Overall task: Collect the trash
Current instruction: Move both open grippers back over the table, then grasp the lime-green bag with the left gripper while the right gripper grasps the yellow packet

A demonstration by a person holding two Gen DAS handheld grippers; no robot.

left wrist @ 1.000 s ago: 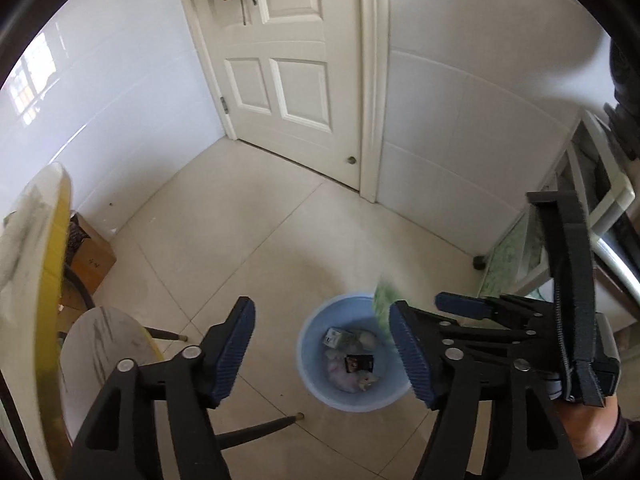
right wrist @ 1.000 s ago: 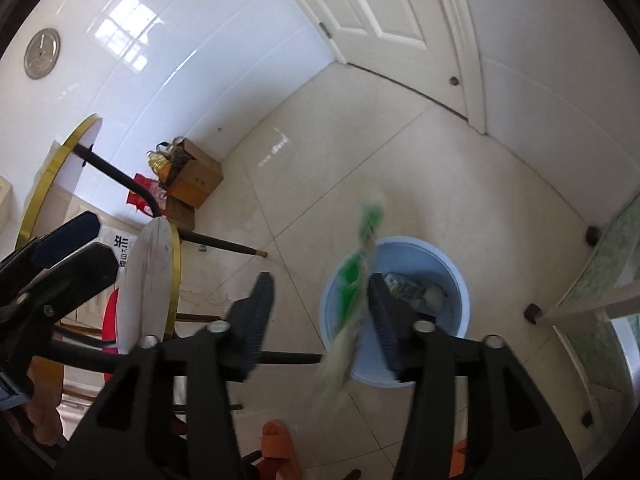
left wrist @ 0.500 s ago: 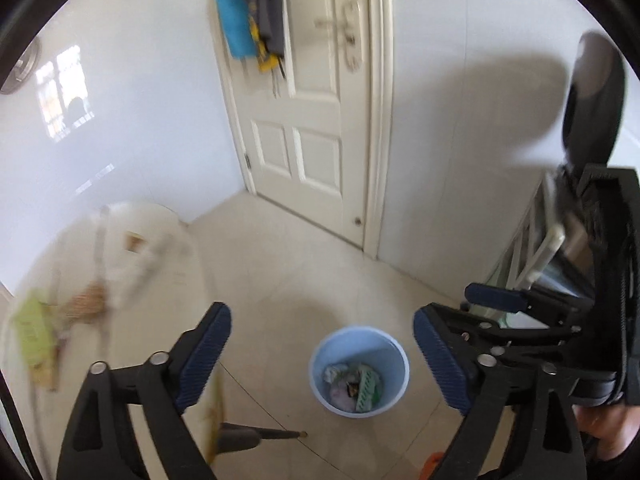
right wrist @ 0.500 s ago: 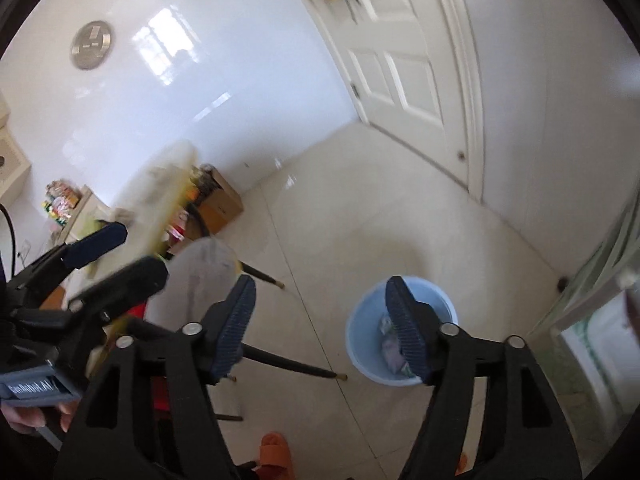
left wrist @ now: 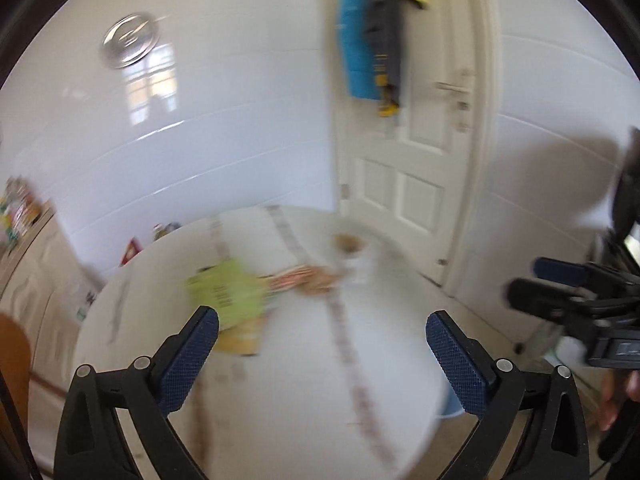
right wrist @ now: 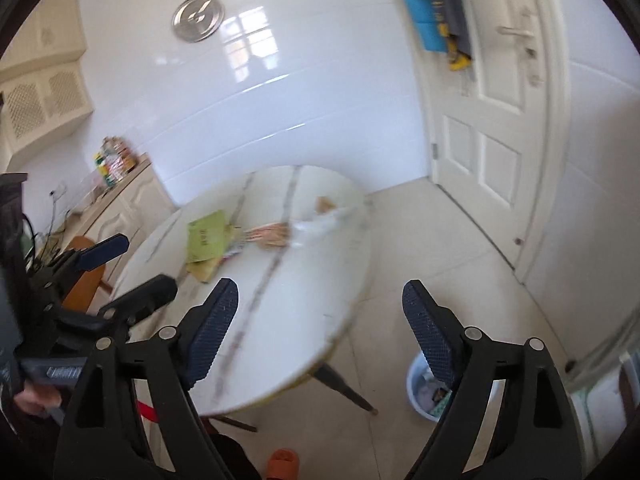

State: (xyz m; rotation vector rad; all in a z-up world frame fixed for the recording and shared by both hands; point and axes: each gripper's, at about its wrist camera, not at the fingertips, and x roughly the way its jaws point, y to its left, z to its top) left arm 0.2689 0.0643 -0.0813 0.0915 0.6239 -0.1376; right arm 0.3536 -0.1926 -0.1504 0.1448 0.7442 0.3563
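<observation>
A round white marble table (left wrist: 288,360) (right wrist: 304,304) holds trash: a green packet (left wrist: 230,294) (right wrist: 208,236), a striped wrapper (left wrist: 296,276) (right wrist: 266,234) and a white crumpled piece (right wrist: 324,218). My left gripper (left wrist: 322,354) is open and empty above the table's near part. My right gripper (right wrist: 320,330) is open and empty above the table's right edge. A light blue trash bin (right wrist: 418,390) with trash inside stands on the floor right of the table, partly hidden by my right finger. The left wrist view is blurred.
A white door (right wrist: 496,128) with hanging clothes is at the back right. A cream sideboard (right wrist: 116,208) with bottles stands at the left wall. An orange chair (right wrist: 82,276) is left of the table. An orange slipper (right wrist: 284,462) lies on the floor.
Both grippers swung up and left from the bin toward the table. A green wrapper dropped from my right gripper into the bin. Both grippers stay open.
</observation>
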